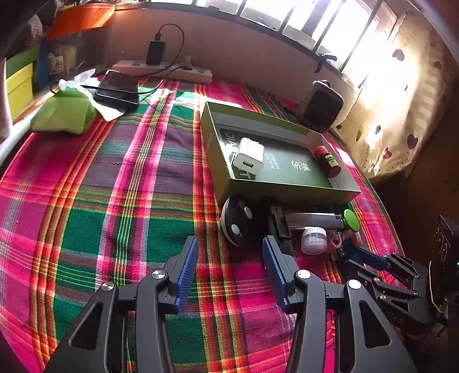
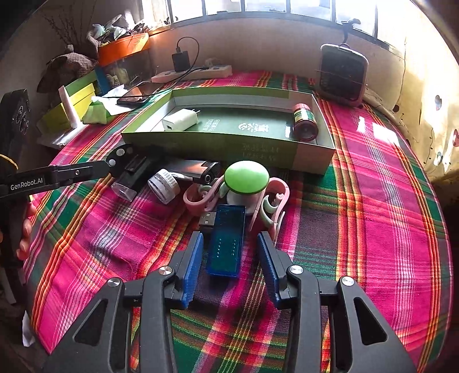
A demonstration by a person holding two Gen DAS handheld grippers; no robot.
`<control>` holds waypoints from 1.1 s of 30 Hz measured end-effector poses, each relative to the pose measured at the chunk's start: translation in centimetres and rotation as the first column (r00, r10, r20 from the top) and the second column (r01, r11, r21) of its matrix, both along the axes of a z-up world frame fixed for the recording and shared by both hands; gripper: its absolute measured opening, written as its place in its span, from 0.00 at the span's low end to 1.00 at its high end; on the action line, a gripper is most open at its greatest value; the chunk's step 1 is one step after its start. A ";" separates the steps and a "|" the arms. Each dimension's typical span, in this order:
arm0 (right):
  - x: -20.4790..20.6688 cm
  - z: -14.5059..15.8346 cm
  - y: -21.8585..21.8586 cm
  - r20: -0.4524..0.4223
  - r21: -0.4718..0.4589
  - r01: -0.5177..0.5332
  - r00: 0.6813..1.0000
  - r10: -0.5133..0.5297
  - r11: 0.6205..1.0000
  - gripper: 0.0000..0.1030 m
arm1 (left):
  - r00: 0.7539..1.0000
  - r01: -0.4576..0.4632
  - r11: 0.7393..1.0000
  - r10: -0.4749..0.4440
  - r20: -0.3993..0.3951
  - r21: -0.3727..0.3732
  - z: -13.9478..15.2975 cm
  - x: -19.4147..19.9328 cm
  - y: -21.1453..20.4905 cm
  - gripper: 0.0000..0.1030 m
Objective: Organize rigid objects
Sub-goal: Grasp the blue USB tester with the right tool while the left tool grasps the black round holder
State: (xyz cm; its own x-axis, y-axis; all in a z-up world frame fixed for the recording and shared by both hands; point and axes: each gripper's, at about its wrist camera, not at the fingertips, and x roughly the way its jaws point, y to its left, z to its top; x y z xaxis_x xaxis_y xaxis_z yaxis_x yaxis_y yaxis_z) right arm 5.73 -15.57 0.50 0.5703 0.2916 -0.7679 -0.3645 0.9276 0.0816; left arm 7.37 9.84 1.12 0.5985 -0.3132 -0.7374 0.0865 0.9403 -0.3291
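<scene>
Jaws of the right gripper (image 2: 229, 244) are set either side of the translucent blue USB stick (image 2: 226, 244) lying on the plaid-covered table (image 2: 358, 215), seemingly not yet pressing it. The left gripper (image 1: 229, 252) is held half-open and empty before the open green cardboard box (image 1: 229, 183).

Plaid cloth (image 1: 114, 200) over the surface, power strip (image 2: 192, 73) with black charger (image 2: 180, 60) at twelve o'clock, phone (image 2: 134, 94) lying at eleven, small dark heater (image 2: 342, 74) at one, heart-print curtain (image 1: 401, 114) at two, barred window (image 2: 258, 7) behind.
</scene>
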 end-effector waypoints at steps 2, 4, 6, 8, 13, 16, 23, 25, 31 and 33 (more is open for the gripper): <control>0.1 0.0 -0.1 0.000 0.004 0.002 1.000 -0.002 1.000 0.32 | 1.000 0.000 1.000 0.000 -0.001 -0.004 0.0 0.2 0.0 0.44; 0.1 0.0 -0.3 -0.001 0.009 0.007 1.000 -0.007 1.000 0.24 | 1.000 0.000 1.000 0.000 -0.003 -0.012 0.0 0.4 -0.1 0.45; 0.1 0.1 -0.5 -0.003 0.015 0.006 1.000 -0.006 1.000 0.23 | 1.000 -0.001 1.000 0.001 -0.004 -0.020 0.1 0.5 -0.1 0.45; 0.1 0.1 -0.7 -0.006 0.025 0.006 1.000 -0.006 1.000 0.23 | 1.000 -0.002 1.000 0.002 -0.008 -0.018 0.1 0.7 -0.2 0.45; -0.2 0.1 -1.1 -0.007 0.032 -0.001 1.000 0.001 0.999 0.23 | 1.000 -0.007 1.000 0.007 -0.015 -0.014 0.0 1.4 -0.2 0.45; -0.5 0.1 -1.6 -0.008 0.037 0.002 1.000 -0.002 0.999 0.23 | 1.000 -0.014 1.000 0.014 -0.013 0.003 0.0 1.8 -0.3 0.45; -0.9 0.0 -2.6 -0.010 0.048 0.014 1.000 -0.014 0.999 0.23 | 1.000 -0.020 0.999 0.020 -0.015 0.040 -0.3 2.8 -0.8 0.45; -0.9 0.0 -2.8 -0.012 0.055 0.017 1.000 -0.017 0.998 0.23 | 1.000 -0.021 0.998 0.022 -0.014 0.051 -0.3 3.0 -1.0 0.45; -1.0 0.0 -3.0 -0.013 0.064 0.013 1.000 -0.013 0.998 0.23 | 0.999 -0.041 0.997 0.042 -0.009 0.062 -0.3 3.4 -1.1 0.44; -1.1 0.0 -3.1 -0.014 0.069 0.013 1.000 -0.012 0.998 0.23 | 0.999 -0.040 0.996 0.041 -0.005 0.085 -0.3 3.5 -1.3 0.44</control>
